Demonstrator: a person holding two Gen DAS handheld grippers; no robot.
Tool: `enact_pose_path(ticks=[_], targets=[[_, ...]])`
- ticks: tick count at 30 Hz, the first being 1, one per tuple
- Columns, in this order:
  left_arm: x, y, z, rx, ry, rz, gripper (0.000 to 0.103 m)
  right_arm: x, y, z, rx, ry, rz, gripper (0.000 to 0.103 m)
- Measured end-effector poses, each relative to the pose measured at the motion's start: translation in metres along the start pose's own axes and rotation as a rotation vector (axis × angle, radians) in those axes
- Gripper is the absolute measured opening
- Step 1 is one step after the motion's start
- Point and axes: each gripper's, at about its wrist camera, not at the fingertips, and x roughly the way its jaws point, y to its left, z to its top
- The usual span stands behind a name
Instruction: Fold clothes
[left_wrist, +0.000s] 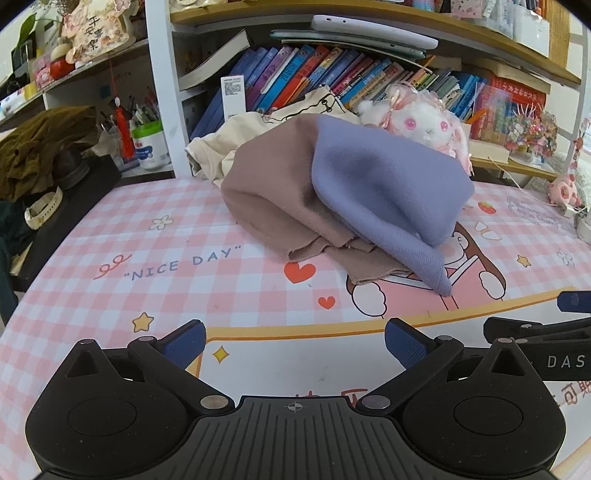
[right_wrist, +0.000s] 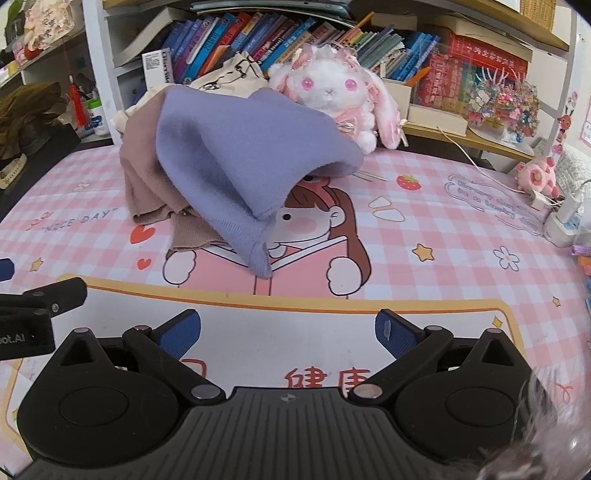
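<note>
A: Left wrist view first. How did the left gripper (left_wrist: 294, 341) stand?

B: Its jaws were spread wide with nothing between them, blue pads (left_wrist: 183, 345) clear of everything, hovering over the pink checked mat (left_wrist: 110, 236). At 3 o'clock the right gripper (left_wrist: 537, 330) poked into frame, just beside it and apart from the clothes.

A: And the right gripper (right_wrist: 288, 332) in its own view?

B: Same: jaws wide apart, holding nothing, above the white panel of the mat (right_wrist: 443, 229). The left gripper (right_wrist: 40, 299) showed at 9 o'clock.

A: Where were the clothes?

B: Toward 12 o'clock from both, well apart from the fingertips. A purple garment (left_wrist: 384, 184) lay crumpled over a brown garment (left_wrist: 273, 192), its pointed end trailing down toward 1 o'clock onto the cartoon girl print (right_wrist: 325, 221). The brown hem stuck out beneath it. A cream cloth (left_wrist: 218, 147) sat behind them at 11 o'clock.

A: Anything crowding the pile?

B: A plush rabbit (left_wrist: 424, 125) was just behind the purple garment, touching or nearly so; I couldn't tell which. Books (left_wrist: 314, 70) lined the shelf beyond. An olive cloth (left_wrist: 40, 147) was heaped at 9 o'clock, off the mat.
</note>
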Motion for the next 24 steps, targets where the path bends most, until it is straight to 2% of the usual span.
enact_pose_path(ticks=[11, 20, 24], targets=[[-0.0016, -0.0033, -0.0031, 0.011, -0.019, -0.049, 0.103, 0.0004, 0.0014, 0.0020, -0.006, -0.004, -0.021, 0.102], [-0.0035, -0.0048, -0.0039, 0.024, -0.027, -0.055, 0.103, -0.0013, 0.0042, 0.0008, -0.015, -0.004, 0.008, 0.103], [-0.0063, -0.0053, -0.0036, 0.036, -0.035, -0.055, 0.103, -0.0031, 0.0031, -0.0008, -0.004, -0.004, -0.006, 0.103]])
